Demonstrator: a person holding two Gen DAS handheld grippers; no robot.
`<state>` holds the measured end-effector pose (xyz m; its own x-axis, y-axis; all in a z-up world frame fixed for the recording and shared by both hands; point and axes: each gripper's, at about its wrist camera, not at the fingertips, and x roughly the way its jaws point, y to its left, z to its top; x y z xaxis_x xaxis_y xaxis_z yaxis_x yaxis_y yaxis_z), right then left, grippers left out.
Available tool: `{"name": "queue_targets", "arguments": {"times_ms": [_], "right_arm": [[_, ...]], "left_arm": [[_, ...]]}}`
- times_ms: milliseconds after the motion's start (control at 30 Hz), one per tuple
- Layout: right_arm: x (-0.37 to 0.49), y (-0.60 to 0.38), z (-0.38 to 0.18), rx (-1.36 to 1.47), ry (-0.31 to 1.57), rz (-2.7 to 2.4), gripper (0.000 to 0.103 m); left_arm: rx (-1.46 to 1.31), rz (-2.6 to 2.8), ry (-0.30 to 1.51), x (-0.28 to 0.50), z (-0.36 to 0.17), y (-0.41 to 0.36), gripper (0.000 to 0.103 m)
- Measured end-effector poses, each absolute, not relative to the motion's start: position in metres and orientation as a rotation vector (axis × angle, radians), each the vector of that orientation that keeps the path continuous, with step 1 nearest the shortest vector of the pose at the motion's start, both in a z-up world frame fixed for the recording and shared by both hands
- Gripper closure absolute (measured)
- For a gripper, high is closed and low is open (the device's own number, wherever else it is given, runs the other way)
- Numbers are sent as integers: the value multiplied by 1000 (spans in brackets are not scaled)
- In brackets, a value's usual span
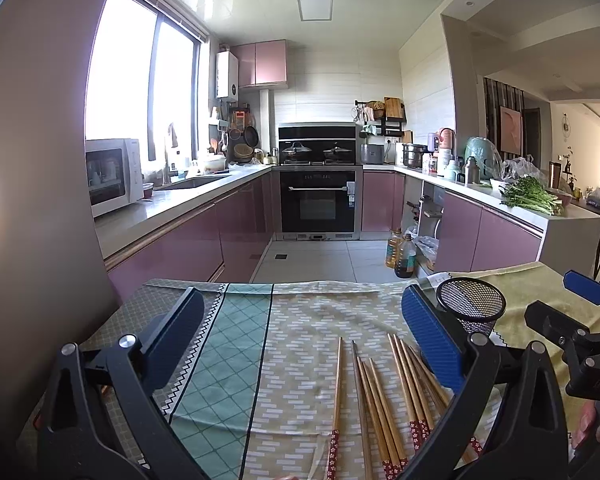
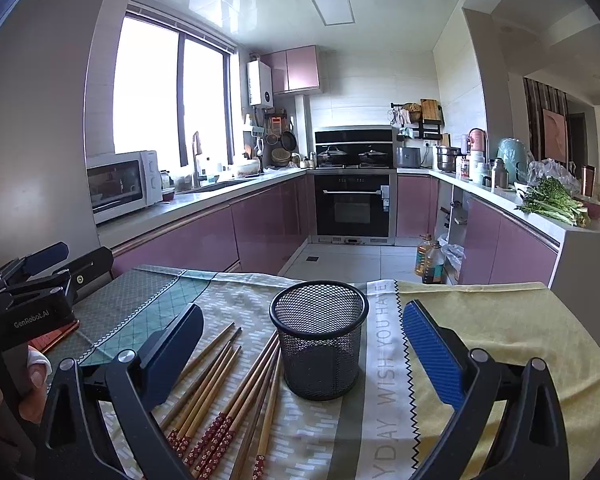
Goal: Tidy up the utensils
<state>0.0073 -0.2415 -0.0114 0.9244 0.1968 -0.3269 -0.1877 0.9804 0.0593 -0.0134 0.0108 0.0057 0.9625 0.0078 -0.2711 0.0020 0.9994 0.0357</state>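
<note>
Several wooden chopsticks (image 1: 384, 396) with red patterned ends lie loose on the patterned tablecloth (image 1: 300, 332); they also show in the right wrist view (image 2: 224, 396). A black mesh cup (image 2: 319, 340) stands upright and empty to their right; it also shows in the left wrist view (image 1: 471, 304). My left gripper (image 1: 300, 332) is open and empty above the cloth, the chopsticks between its jaws. My right gripper (image 2: 300, 344) is open and empty, with the mesh cup between its jaws. The left gripper shows at the left edge of the right wrist view (image 2: 44, 276).
The table's far edge (image 2: 260, 276) drops to the kitchen floor. Oil bottles (image 2: 430, 258) stand on the floor beyond. A counter with greens (image 2: 552, 200) runs on the right, a wall (image 1: 28, 200) is close on the left. A reddish flat object (image 2: 56, 338) lies at the left.
</note>
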Motion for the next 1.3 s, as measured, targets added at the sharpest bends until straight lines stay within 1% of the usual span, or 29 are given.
{"name": "queue_targets", "arguments": {"times_ms": [1300], "right_arm": [[10, -241, -12, 33, 336, 201, 6]], "left_arm": [[45, 21, 275, -6, 5, 5, 5]]}}
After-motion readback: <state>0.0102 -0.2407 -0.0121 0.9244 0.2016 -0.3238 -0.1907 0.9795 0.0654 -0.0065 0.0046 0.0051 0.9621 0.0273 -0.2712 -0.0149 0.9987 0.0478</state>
